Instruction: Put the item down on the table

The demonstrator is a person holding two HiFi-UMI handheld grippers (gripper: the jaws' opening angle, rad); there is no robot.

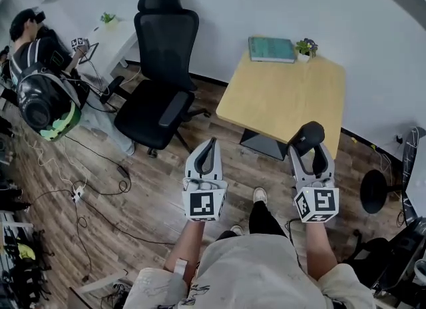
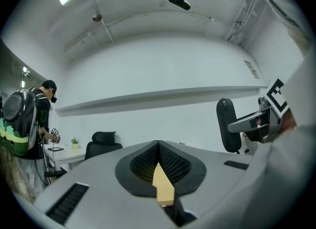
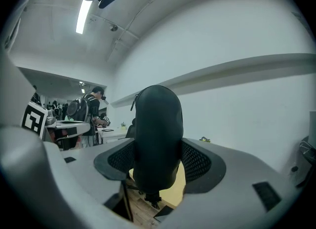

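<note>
My right gripper (image 1: pixel 311 146) is shut on a black oval zippered case (image 1: pixel 307 134), held upright between its pads just off the near edge of the wooden table (image 1: pixel 286 94). In the right gripper view the case (image 3: pixel 157 136) fills the space between the jaws and hides most of what lies ahead. My left gripper (image 1: pixel 212 144) hangs over the wooden floor to the left of the table, shut with nothing in it; its pads (image 2: pixel 170 161) meet. From the left gripper view the case (image 2: pixel 226 126) shows at the right, standing up out of the right gripper.
A teal book (image 1: pixel 271 49) and a small potted plant (image 1: pixel 306 48) sit at the table's far edge. A black office chair (image 1: pixel 163 81) stands left of the table. A person with a backpack (image 1: pixel 40 74) works at a white desk (image 1: pixel 116 38). Cables cross the floor; a fan base (image 1: pixel 376 191) stands at the right.
</note>
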